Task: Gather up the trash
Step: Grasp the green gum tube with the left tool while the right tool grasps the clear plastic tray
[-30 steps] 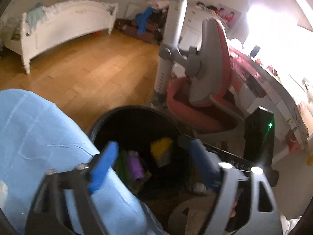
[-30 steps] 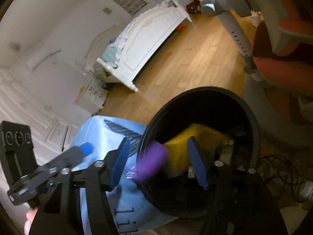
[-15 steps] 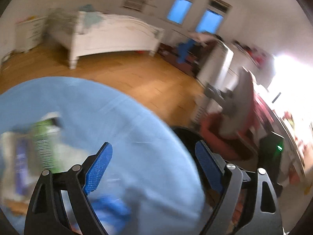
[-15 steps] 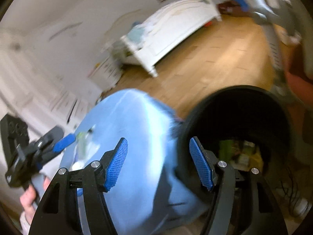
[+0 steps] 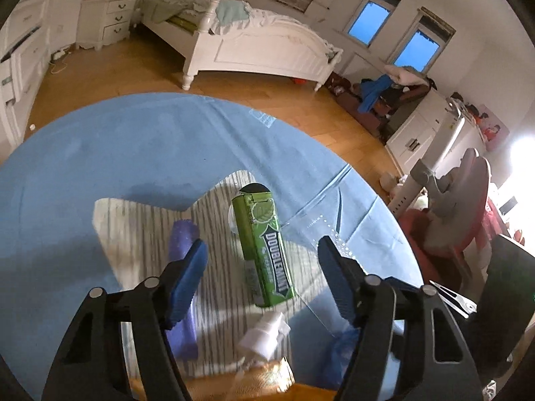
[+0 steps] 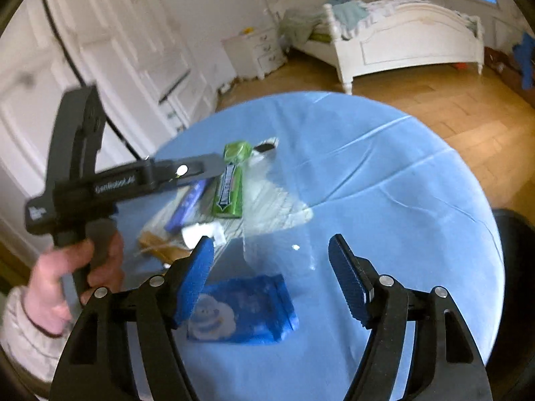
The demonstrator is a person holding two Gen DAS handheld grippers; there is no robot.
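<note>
- A purple wrapper point(image 5: 182, 267) is seen lying on the round blue table point(image 5: 100, 153), partly behind the left pad of the left gripper point(image 5: 262, 274), whose jaws are spread wide and hold nothing.
- A green gum pack point(image 5: 264, 247) lies between those jaws, not yet gripped; a crumpled white scrap point(image 5: 264, 334) sits nearer.
- A blue packet point(image 6: 247, 307) rests on the table under the right gripper point(image 6: 271, 277), also wide open and empty.
- At the far right a dark edge, possibly the bin point(image 6: 515, 234), is glimpsed.
- At least four pieces are judged still to be collected.
</note>
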